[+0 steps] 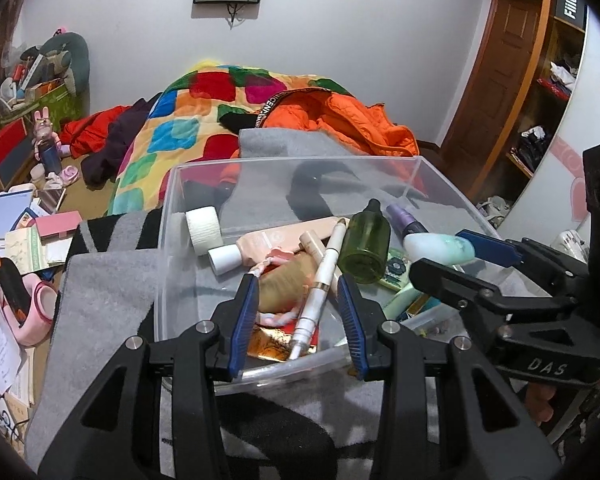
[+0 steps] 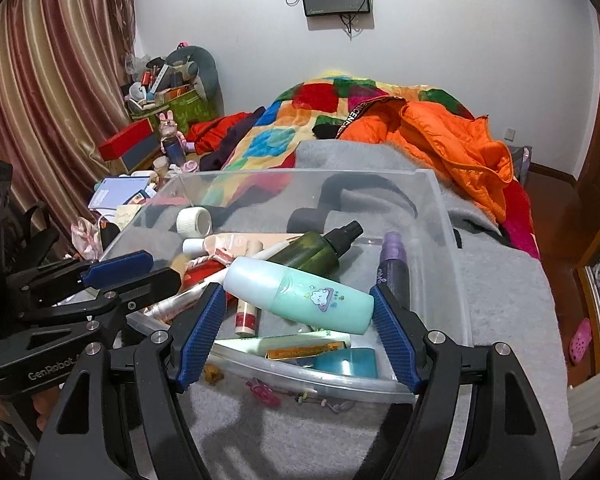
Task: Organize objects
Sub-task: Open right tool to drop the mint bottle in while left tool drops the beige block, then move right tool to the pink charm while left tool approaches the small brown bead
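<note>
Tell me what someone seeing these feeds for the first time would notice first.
Probably the clear plastic bin on the grey blanket, heaped with toiletries: a mint bottle with a cloud print lies on top near the front, a dark green spray bottle behind it. Beyond the bin, the bright patchwork quilt and orange jacket cover the bed. Both hand-held grippers, left and right, hover open over the bin's near edge.

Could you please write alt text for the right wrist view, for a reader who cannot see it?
A mint bottle lies between the right gripper's open blue fingers, atop cosmetics in a clear bin on a grey blanket. The left gripper enters from the left.
</note>
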`<control>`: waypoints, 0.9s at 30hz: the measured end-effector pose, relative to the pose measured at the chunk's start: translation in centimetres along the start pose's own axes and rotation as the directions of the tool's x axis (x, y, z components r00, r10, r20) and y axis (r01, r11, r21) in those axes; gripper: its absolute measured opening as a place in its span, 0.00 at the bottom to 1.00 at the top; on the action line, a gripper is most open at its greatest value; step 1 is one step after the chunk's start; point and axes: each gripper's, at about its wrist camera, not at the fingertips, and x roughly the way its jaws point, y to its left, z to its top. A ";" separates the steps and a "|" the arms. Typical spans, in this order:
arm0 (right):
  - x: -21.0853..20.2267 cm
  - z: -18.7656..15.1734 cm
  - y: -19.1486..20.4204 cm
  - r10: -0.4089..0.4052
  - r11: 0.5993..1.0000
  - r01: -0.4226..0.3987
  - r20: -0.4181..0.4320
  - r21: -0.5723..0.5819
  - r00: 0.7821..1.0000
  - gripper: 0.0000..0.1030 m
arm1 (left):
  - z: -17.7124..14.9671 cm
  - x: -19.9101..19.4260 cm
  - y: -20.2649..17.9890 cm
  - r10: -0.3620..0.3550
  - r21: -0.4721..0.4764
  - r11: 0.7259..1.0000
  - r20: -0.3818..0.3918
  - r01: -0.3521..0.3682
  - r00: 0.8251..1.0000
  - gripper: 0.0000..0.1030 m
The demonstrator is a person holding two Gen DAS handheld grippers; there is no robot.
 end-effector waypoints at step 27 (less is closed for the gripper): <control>-6.0 -4.3 1.7 -0.062 0.996 0.068 0.097 -0.060 0.993 0.69 | -2.8 -6.0 -0.4 0.029 0.004 1.000 0.110 -0.030 0.994 0.69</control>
